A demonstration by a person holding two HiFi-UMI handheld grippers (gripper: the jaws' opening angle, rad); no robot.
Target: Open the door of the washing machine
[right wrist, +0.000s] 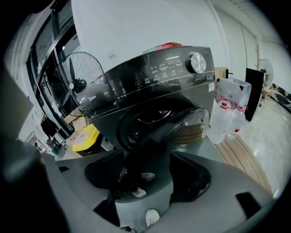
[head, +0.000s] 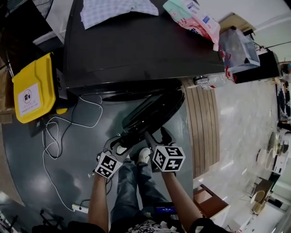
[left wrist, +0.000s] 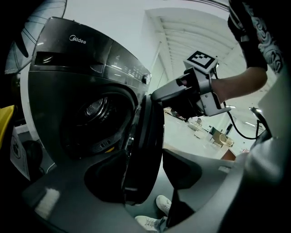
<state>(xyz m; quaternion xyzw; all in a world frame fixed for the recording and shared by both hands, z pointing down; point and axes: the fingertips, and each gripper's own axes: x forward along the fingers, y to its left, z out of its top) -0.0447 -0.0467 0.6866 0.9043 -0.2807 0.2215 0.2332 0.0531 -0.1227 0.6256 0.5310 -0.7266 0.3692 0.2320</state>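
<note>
The dark front-loading washing machine (head: 136,45) stands with its round door (head: 152,111) swung out towards me, and the drum (left wrist: 97,113) is exposed. My left gripper (head: 119,148) is at the door's free edge. In the left gripper view the door rim (left wrist: 145,136) stands between its wide-apart jaws, with a gap on the right side, so the left gripper (left wrist: 143,175) is open. My right gripper (head: 158,136) is beside it at the same edge. It is open too (right wrist: 150,177), with the dark door edge (right wrist: 136,157) low between its jaws, not pinched.
A yellow bin (head: 34,88) stands left of the machine, with white cables (head: 59,132) and a power strip (head: 79,208) on the floor. A cloth (head: 118,10) and packets (head: 191,16) lie on top. Bottled water (head: 236,48) and wooden slats (head: 202,123) are on the right. My shoes (head: 144,155) are under the door.
</note>
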